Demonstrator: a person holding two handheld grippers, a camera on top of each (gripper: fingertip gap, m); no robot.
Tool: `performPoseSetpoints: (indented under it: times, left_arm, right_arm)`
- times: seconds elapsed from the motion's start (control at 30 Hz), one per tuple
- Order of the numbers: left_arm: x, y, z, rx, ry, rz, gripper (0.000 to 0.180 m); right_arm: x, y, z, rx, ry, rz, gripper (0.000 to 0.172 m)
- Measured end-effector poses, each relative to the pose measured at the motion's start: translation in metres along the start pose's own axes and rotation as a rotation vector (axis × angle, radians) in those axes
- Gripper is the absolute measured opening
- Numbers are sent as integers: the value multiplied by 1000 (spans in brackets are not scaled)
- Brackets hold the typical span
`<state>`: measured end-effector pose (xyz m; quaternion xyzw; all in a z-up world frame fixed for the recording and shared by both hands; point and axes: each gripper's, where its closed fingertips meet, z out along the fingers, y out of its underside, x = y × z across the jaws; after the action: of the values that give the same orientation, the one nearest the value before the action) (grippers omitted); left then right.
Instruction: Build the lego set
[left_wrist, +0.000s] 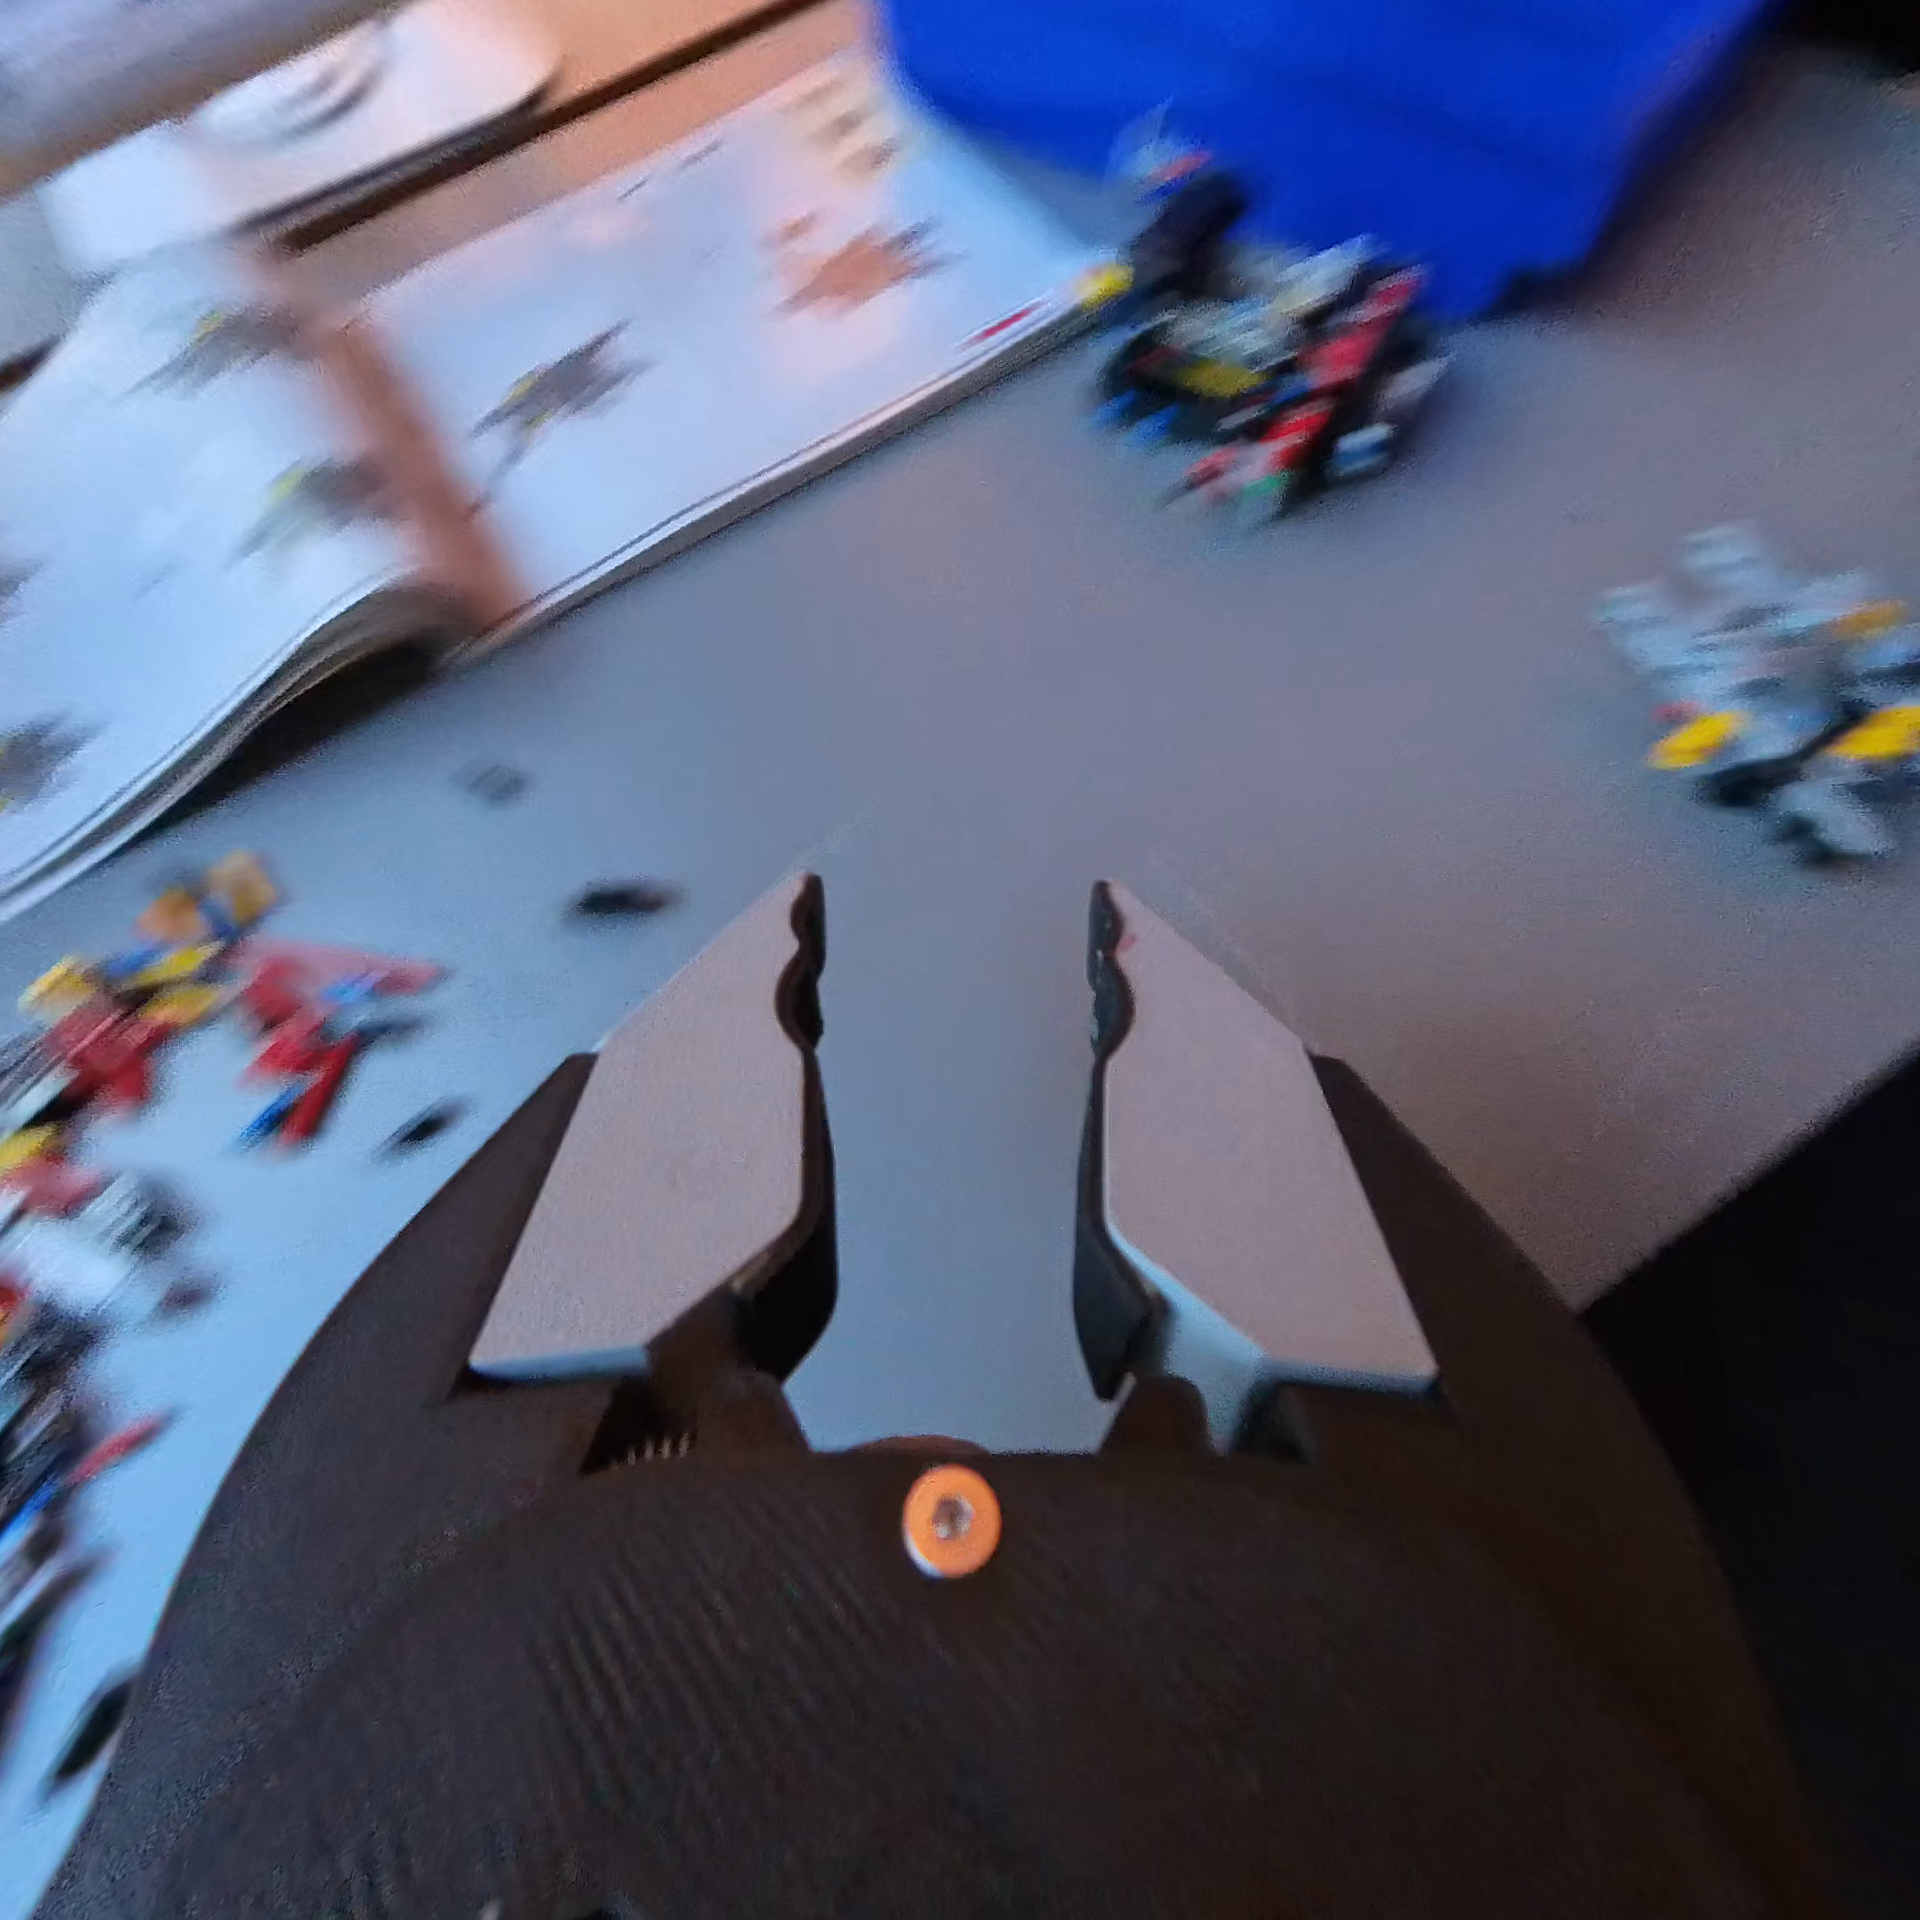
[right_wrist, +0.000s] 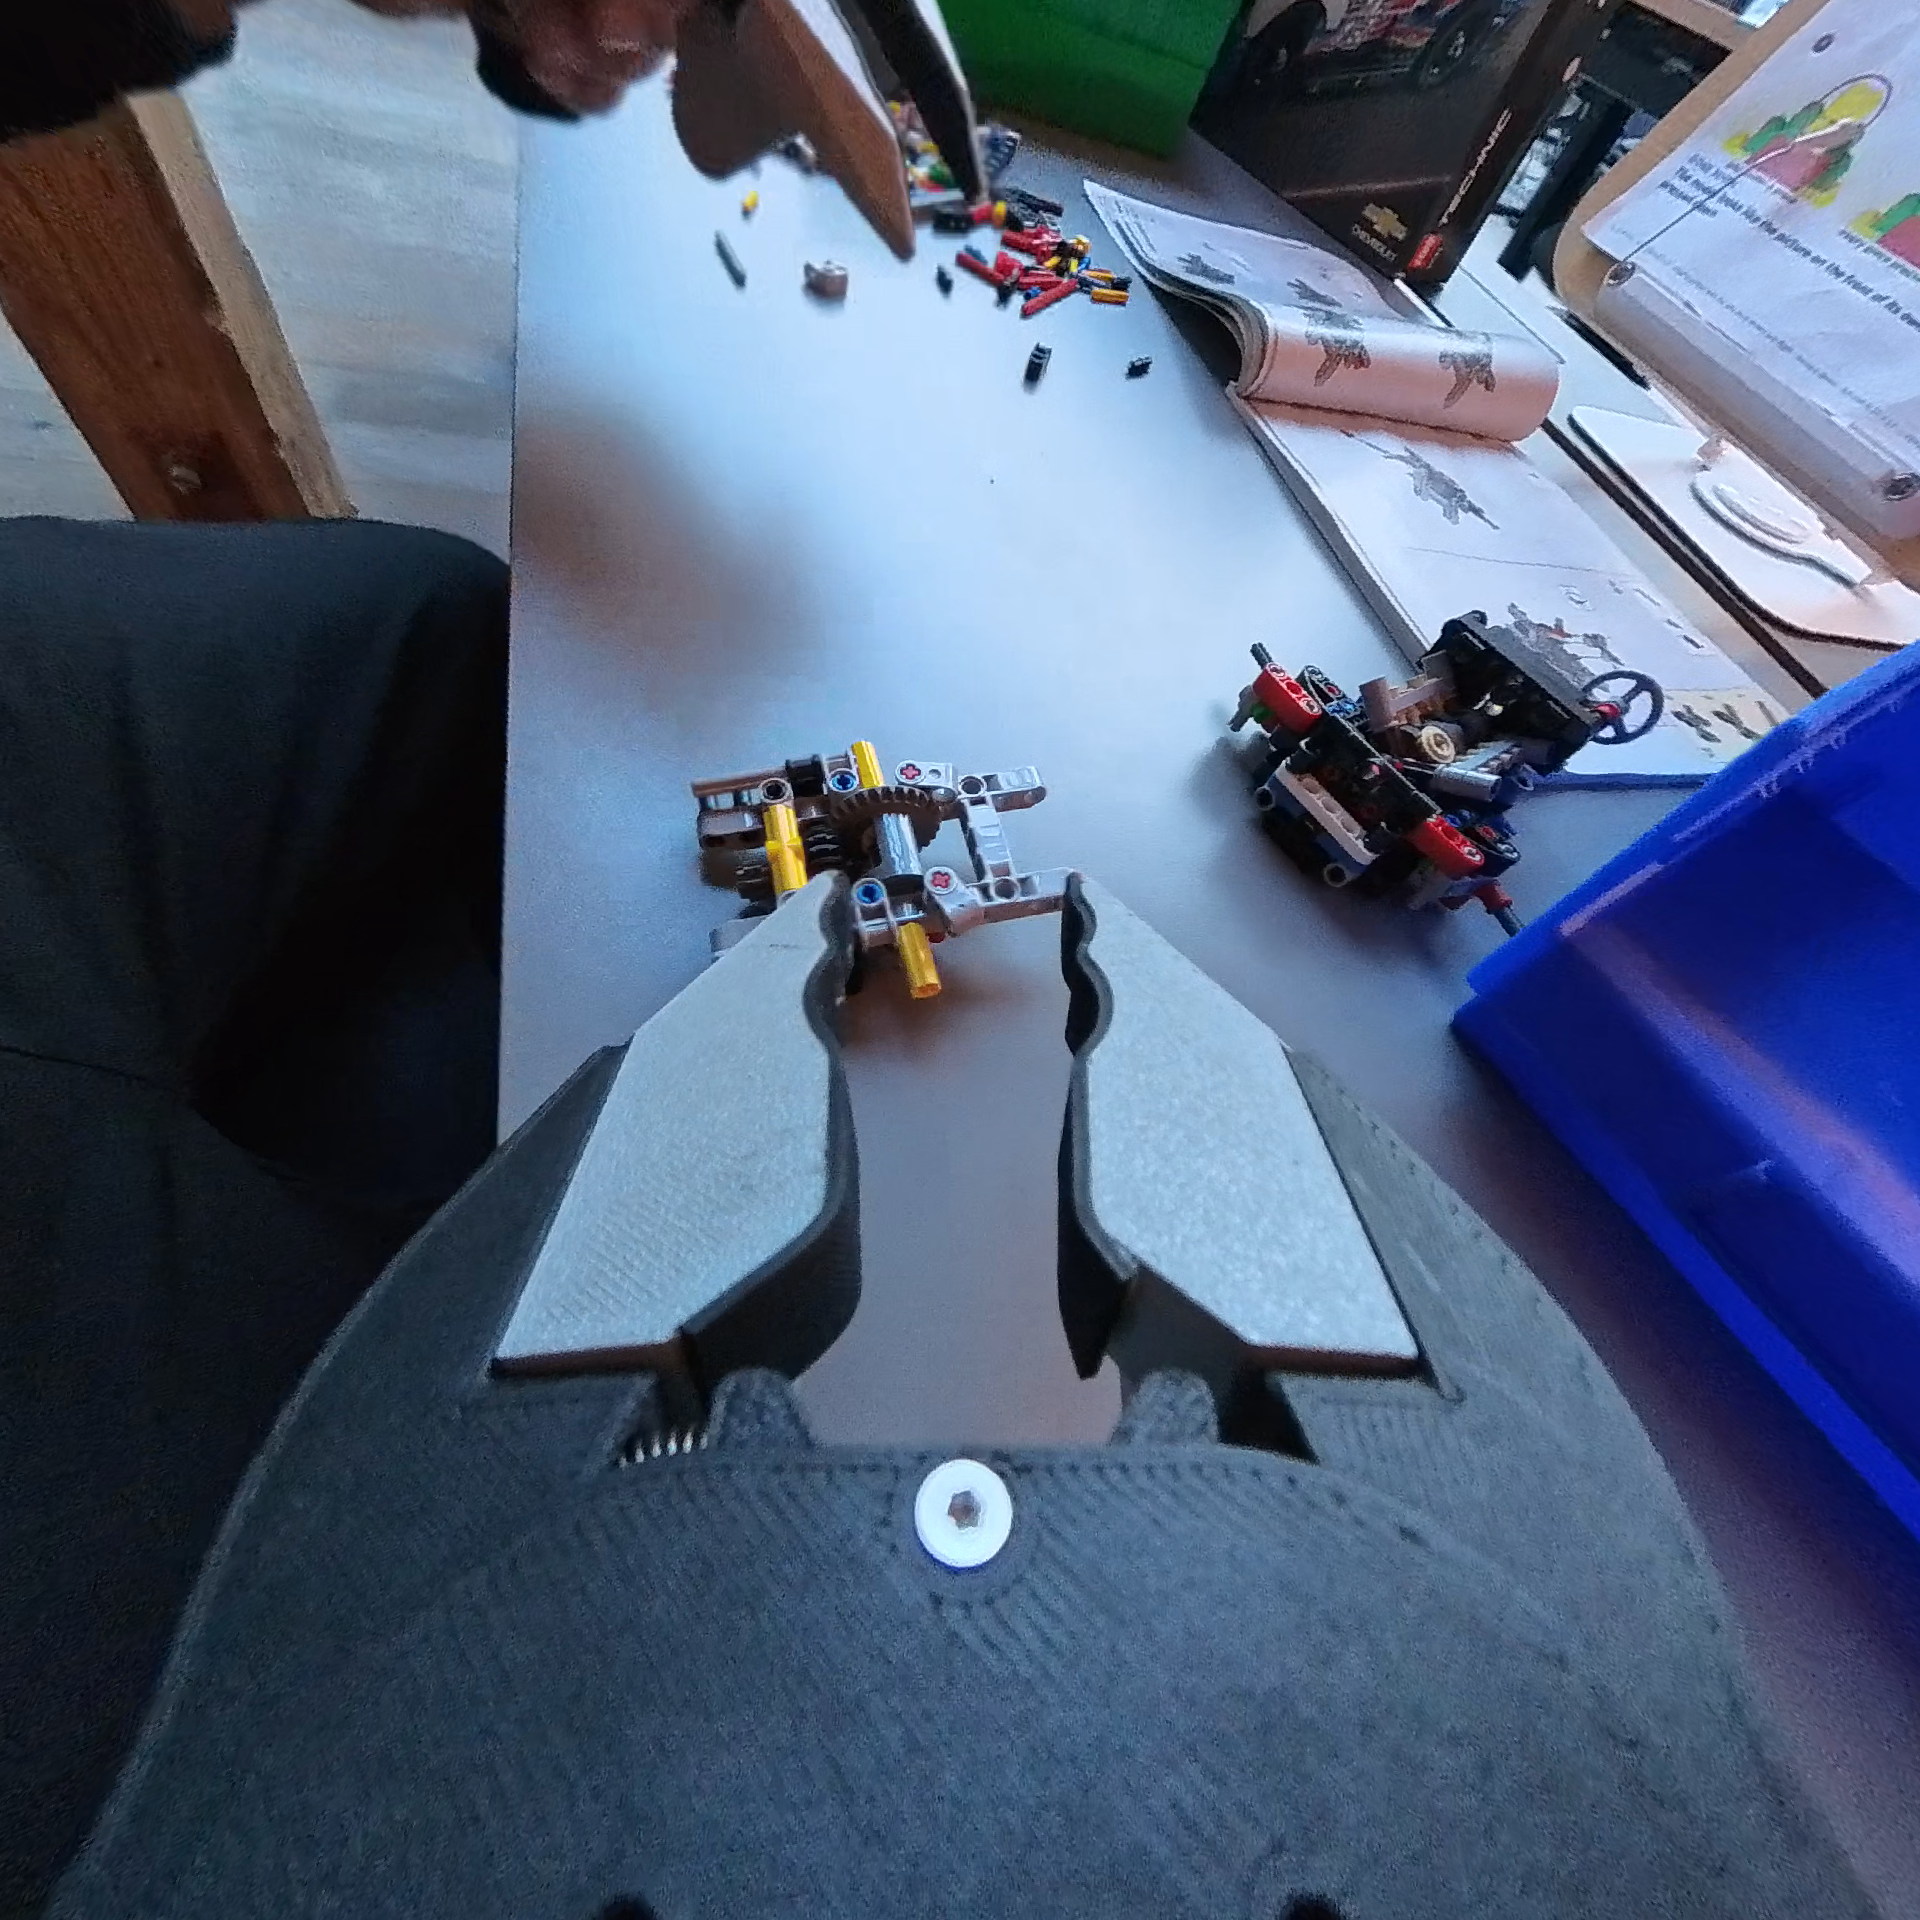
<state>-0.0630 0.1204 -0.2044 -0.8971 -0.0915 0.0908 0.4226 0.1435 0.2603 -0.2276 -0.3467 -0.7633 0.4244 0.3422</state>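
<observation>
Grey table (right_wrist: 935, 540): right gripper (right_wrist: 948, 894) fingers apart, straddling gear assembly (right_wrist: 883, 831) near end; left gripper (left_wrist: 956, 904) fingers apart, empty.

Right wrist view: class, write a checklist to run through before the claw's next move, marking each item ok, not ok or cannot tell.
1. Gear assembly's near grey frame sits between the right claw's fingertips: ok.
2. Pads pressing on that frame: cannot tell.
3. Blue bin apart from right claw: ok.
4. Left claw open, nothing between its fingers: ok.
5. Left wrist view sharp: not ok, blurred.
</observation>
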Motion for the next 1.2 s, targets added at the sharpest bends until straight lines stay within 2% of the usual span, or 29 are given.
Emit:
performPoseSetpoints:
  times: [0.07,0.17,0.3,0.4,0.53,0.7,0.97,1.03,1.1,1.2]
  left_arm:
    - [-39,20,-15,-49,-72,-57,40]
    - [-66,39,-20,-90,-81,-139,36]
    - [-65,42,10,-163,-3,-132,36]
    - [-77,33,29,-183,-26,-101,36]
    - [-72,25,41,-177,22,-150,42]
    - [-60,23,25,-113,44,-74,46]
    - [-80,42,21,-104,67,-3,50]
    - [-63,37,7,-59,134,23,50]
    - [-57,36,-16,32,112,86,30]
    - [-68,58,-42,22,69,37,37]
  right_arm:
    - [5,0,-1,4,21,4,36]
    - [12,1,-1,5,59,-4,34]
    - [13,2,0,-7,67,-13,34]
    - [13,3,0,-12,76,-21,34]
    - [15,3,0,-15,107,-38,33]
    - [19,5,-1,-35,149,-44,32]
    - [46,14,-4,-72,260,-2,30]
    - [55,20,-5,-105,318,-7,29]
    - [64,26,-6,-146,374,-21,28]
    - [72,32,-6,-192,425,-45,27]
